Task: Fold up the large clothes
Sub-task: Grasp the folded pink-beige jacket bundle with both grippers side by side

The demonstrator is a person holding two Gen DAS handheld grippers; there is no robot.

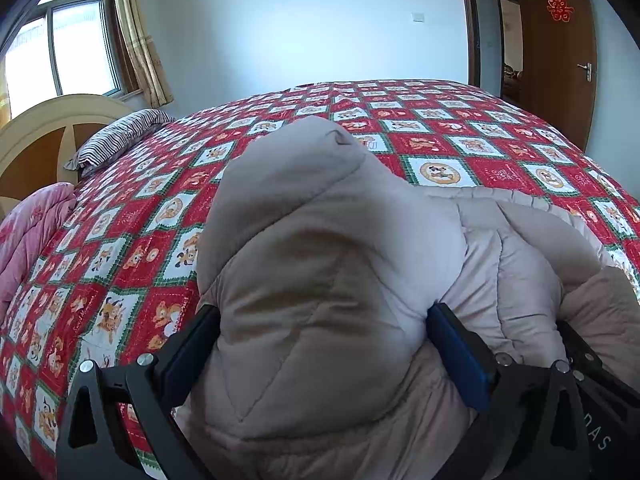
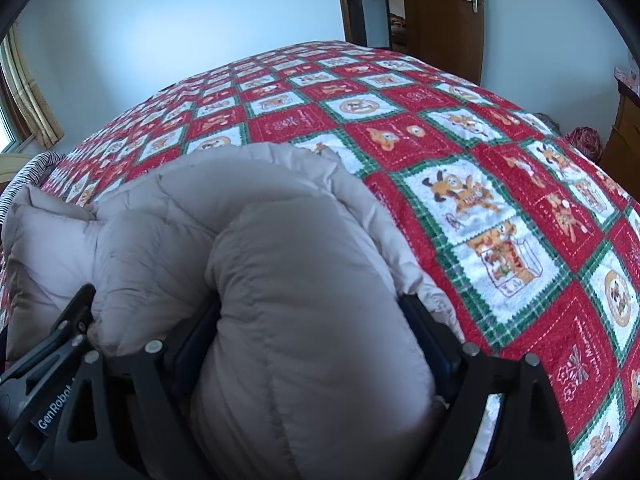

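Left tongs (image 1: pixel 324 328): both fingers press into a thick bunch of the padded jacket (image 1: pixel 328 264), one finger on each side of the bunch. The jaws stand wide apart because the puffy fabric fills the whole gap. The gripped fold bulges up and forward between the fingers.

Right tongs (image 2: pixel 312 320): same condition. The fingers clamp a second thick roll of the padded jacket (image 2: pixel 304 280), and the jaws are held apart by the material between them.

The two tongs sit just beside each other. The frame of the right one shows at the lower right of the left wrist view; the frame of the left one shows at the lower left of the right wrist view.

Jacket location: the beige quilted garment lies bunched on the bed (image 1: pixel 500 152), at the edge nearest the cameras, on a red, white and green patterned bedspread (image 2: pixel 500 220).

Surroundings: a striped pillow (image 1: pixel 120 140) lies at the headboard end, to the left. A pink quilt (image 1: pixel 28 232) sits at the bed's left edge. A brown door (image 1: pixel 556 52) stands beyond the far edge.
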